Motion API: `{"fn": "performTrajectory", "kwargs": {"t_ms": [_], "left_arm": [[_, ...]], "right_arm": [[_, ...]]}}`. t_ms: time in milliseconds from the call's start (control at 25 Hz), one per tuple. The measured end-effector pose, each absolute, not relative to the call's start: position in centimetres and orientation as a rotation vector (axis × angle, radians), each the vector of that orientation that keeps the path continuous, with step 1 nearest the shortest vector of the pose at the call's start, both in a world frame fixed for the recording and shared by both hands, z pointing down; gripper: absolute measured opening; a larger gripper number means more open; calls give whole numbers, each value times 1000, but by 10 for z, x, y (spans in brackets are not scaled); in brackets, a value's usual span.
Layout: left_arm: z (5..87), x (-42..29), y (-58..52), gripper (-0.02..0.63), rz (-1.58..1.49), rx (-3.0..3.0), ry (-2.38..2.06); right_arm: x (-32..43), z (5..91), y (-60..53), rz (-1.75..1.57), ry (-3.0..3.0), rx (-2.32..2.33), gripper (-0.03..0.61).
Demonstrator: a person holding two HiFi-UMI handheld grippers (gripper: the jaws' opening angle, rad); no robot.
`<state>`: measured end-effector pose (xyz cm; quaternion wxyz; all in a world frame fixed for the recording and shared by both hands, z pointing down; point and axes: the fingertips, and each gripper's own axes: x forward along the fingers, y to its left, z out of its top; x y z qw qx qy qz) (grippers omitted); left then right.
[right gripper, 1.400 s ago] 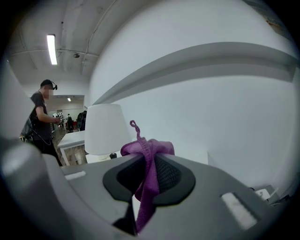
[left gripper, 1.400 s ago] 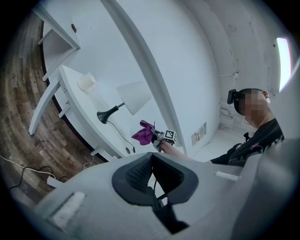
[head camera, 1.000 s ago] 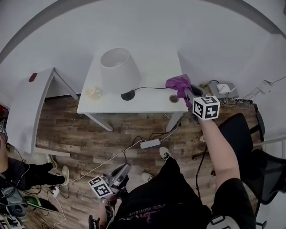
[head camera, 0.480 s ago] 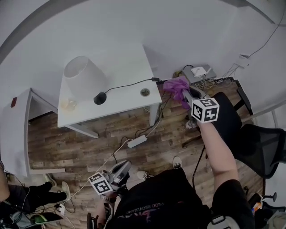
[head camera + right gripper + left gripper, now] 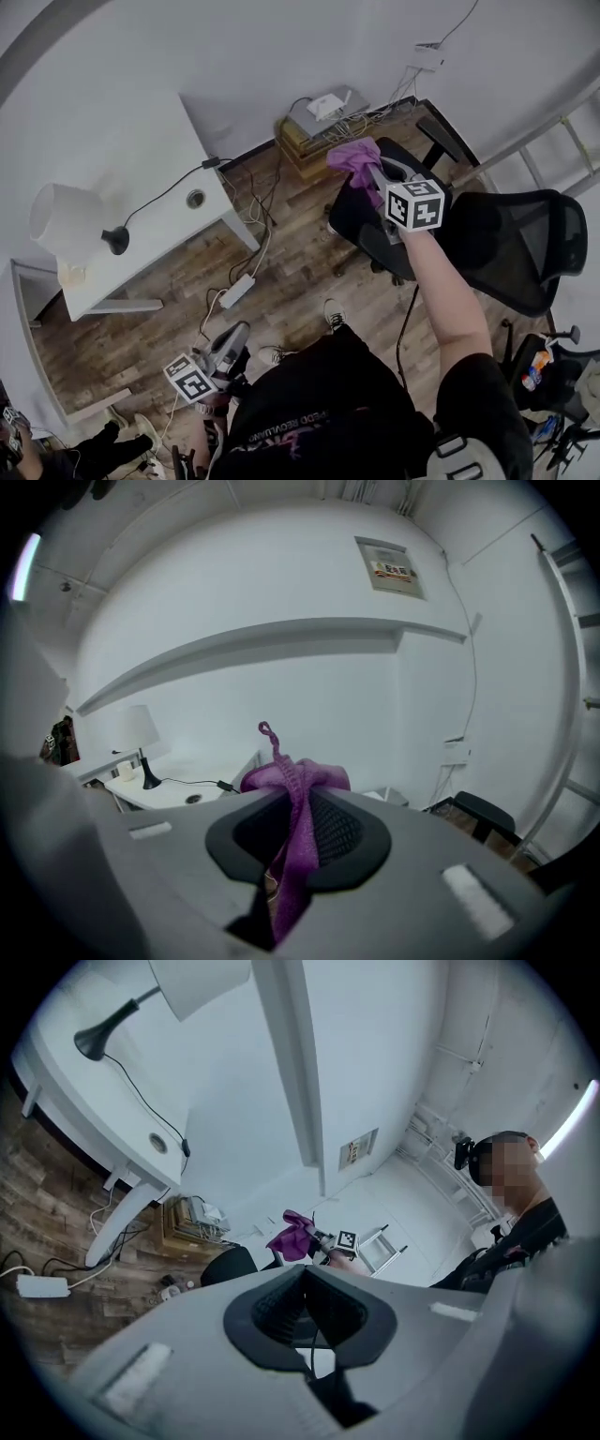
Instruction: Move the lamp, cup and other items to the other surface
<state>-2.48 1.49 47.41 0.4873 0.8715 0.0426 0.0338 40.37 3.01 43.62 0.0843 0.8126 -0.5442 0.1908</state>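
My right gripper (image 5: 373, 176) pinches the one purple cloth (image 5: 352, 157), upper middle of the head view, above the black chair (image 5: 506, 253). My left gripper (image 5: 228, 345), lower left, has its jaws pressed together on nothing. One lamp (image 5: 64, 217) and one cup (image 5: 69, 274) sit on the white table (image 5: 159, 244) at the left edge. I judge the job barely begun, with both left to carry.

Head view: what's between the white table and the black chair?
Wood floor with loose cables; a white power strip lies by the table leg. The head view shows it.
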Motion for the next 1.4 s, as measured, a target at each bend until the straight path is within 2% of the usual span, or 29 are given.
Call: {"fn": "performTrajectory", "kwargs": {"t_ms": [360,720,1400], "left_arm": [[480,85,61,0,139,2074,176],[496,144,93,0,195,2021,123],[526,127,118,0,262,1963,-75]], "right_arm": [[525,503,145,795,-1399,2529,49],[570,611,183,1061,-1340,2425,49],[565,764,199,1378,-1182,2210,51]]}}
